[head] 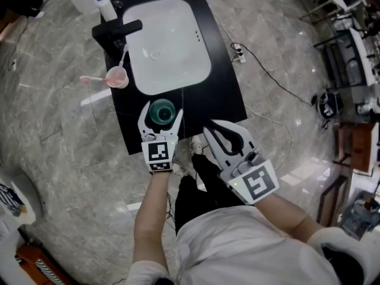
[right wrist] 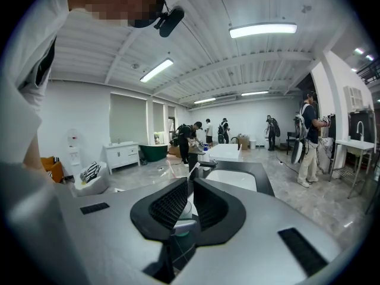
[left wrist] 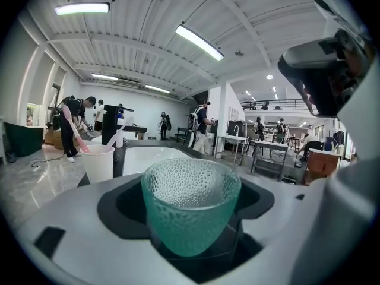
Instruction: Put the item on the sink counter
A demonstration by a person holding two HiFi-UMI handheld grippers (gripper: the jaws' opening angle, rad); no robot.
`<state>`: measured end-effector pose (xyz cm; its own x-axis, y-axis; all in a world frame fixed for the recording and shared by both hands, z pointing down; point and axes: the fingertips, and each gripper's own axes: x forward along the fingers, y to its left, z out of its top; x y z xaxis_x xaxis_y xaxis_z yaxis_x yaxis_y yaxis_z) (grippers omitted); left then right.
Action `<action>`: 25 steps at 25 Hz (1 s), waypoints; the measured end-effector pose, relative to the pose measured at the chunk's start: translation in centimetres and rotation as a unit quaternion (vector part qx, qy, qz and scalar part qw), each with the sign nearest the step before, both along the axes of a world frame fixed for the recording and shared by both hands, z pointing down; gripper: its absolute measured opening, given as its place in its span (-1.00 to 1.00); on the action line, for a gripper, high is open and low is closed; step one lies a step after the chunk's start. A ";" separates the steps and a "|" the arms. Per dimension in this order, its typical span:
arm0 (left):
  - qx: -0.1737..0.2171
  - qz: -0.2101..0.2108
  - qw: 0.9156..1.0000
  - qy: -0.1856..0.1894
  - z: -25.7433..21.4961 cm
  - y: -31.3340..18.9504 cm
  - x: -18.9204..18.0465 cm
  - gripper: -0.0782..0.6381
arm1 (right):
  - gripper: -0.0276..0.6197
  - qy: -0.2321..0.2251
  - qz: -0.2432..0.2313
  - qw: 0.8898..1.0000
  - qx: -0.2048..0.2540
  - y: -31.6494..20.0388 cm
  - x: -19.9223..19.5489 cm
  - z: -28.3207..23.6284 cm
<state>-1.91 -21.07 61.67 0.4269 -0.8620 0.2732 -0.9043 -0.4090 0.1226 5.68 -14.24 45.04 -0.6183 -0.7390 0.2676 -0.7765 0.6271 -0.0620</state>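
Left gripper view | cup (left wrist: 190, 209): teal dimpled glass, round, tapered, frame centre | left gripper (head: 162, 107) pinches it | right gripper (right wrist: 189, 186) jaws together

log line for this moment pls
left gripper: shut on green glass cup | place: sink counter front edge | right gripper: shut, empty

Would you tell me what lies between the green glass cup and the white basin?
Only bare black counter separates the green glass cup and white basin, in the head view.

Ahead of left fingers (head: 144, 121): sink basin (head: 169, 43) drops away;
Ahead-left: pink cup (head: 117, 76), faucet (head: 116, 31) block;
Ahead of right fingers (head: 240, 134): bare tabletop (head: 222, 100), free
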 end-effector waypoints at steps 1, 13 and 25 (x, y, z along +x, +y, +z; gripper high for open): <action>0.000 0.000 1.000 0.000 0.0 0.0 0.0 0.31 | -0.75 0.000 0.000 1.000 0.000 -0.1 -0.1 0.0; -0.002 0.014 1.000 -0.010 0.2 0.0 0.2 0.31 | -0.75 0.000 0.001 1.000 -0.003 -0.8 -0.4 0.2; 0.001 0.029 0.999 -0.024 0.2 0.2 0.5 0.31 | -0.75 -0.002 0.004 1.000 -0.004 -0.8 -0.3 0.0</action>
<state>-1.40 -20.86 61.86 0.4626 -0.8368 0.2928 -0.8839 -0.4608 0.0798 5.39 -15.07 45.05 -0.6128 -0.7425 0.2706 -0.7817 0.6198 -0.0694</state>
